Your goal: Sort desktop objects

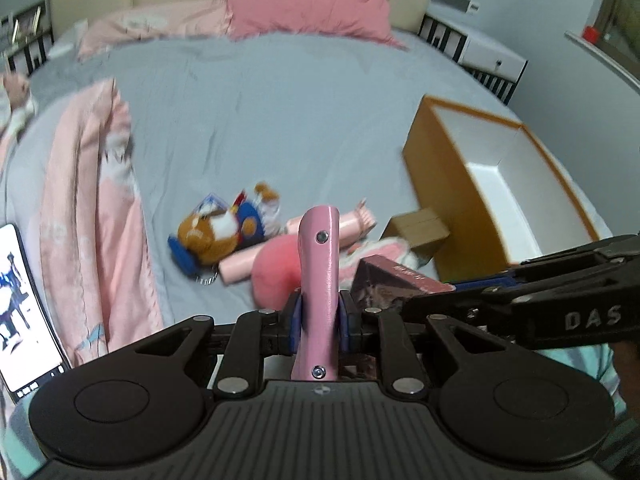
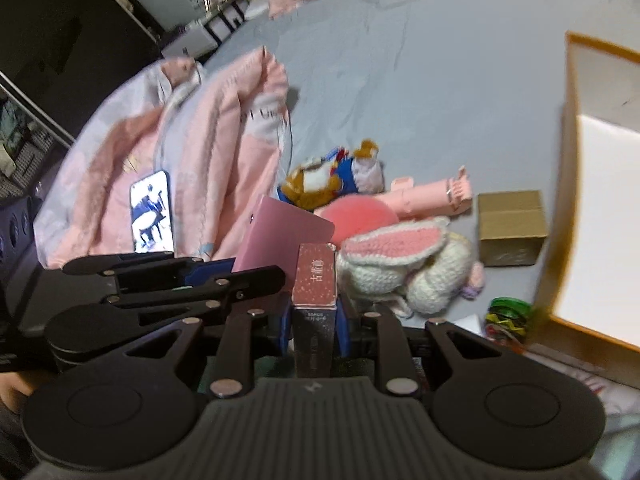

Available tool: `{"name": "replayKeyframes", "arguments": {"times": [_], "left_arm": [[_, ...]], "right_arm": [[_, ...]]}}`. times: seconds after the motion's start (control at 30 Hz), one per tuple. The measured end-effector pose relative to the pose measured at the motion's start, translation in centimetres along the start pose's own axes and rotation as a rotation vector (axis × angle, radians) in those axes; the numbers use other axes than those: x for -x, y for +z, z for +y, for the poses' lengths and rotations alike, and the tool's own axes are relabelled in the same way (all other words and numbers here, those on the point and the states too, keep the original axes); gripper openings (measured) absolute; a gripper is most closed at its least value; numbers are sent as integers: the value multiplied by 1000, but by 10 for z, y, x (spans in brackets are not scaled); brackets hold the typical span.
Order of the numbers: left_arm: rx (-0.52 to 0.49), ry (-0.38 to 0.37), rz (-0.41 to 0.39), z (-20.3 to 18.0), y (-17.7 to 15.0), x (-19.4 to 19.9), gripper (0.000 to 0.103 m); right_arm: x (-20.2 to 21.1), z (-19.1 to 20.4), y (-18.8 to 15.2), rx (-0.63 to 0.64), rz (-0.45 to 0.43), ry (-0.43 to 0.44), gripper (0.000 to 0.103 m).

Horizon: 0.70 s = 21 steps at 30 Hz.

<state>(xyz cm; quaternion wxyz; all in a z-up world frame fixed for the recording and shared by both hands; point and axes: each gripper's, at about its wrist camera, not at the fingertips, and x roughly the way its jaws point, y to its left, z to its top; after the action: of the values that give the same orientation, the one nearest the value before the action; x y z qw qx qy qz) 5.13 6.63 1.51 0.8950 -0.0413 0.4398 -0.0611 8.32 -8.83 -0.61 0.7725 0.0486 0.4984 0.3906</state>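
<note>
Bed (image 1: 280, 100) with grey sheet; on it: pink pillow (image 1: 308, 10); pink quilt (image 1: 92, 208); phone (image 2: 152, 210); plush toys (image 1: 224, 232); small cardboard box (image 2: 512, 228); orange-edged box (image 1: 500, 184).

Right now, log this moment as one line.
left gripper: shut on pink case | right gripper: shut on dark red box | orange box: empty

Both wrist cameras look steeply down, close; share toy pile (image 1: 224, 236), bed (image 2: 420, 92).

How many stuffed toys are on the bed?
2 for sure: a brown plush in blue clothes in the middle of the grey sheet, and a white crocheted bunny nearer the camera. The fluffy pink ball between them could be another.
</note>
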Motion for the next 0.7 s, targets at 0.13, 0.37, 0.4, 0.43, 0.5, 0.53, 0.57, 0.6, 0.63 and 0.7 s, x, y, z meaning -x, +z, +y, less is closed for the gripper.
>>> {"name": "replayKeyframes", "arguments": {"times": [0.13,0.37,0.4,0.43,0.5,0.53,0.57,0.6,0.63,0.7], "left_arm": [[-29,-9,-58,-22,13,15,20],[-115,-85,-155,-77,43,24,20],[-126,-102,-167,-86,48,23,20],[-133,-119,-176,-93,52,21,20],[-144,-154,-196,-110,63,16,20],[-152,-164,-204,-119,68,12,20],[-165,-174,-212,-130,73,8,20],[-181,-181,-216,-139,76,3,20],[-200,-189,-212,-150,80,-5,20],[-235,-194,-187,-165,83,-25,20]], "right_arm": [[39,-7,-2,-11,-82,-7,24],[107,-34,-6,-52,-264,-94,24],[116,-40,-6,-64,-289,-111,24],[125,-46,-7,-77,-315,-128,24],[142,-58,-7,-106,-367,-162,24],[149,-64,-7,-121,-393,-180,24],[155,-70,-7,-135,-413,-194,24],[160,-77,-7,-147,-429,-207,24],[163,-84,-7,-161,-441,-223,24],[164,-98,-7,-184,-449,-256,24]]}}
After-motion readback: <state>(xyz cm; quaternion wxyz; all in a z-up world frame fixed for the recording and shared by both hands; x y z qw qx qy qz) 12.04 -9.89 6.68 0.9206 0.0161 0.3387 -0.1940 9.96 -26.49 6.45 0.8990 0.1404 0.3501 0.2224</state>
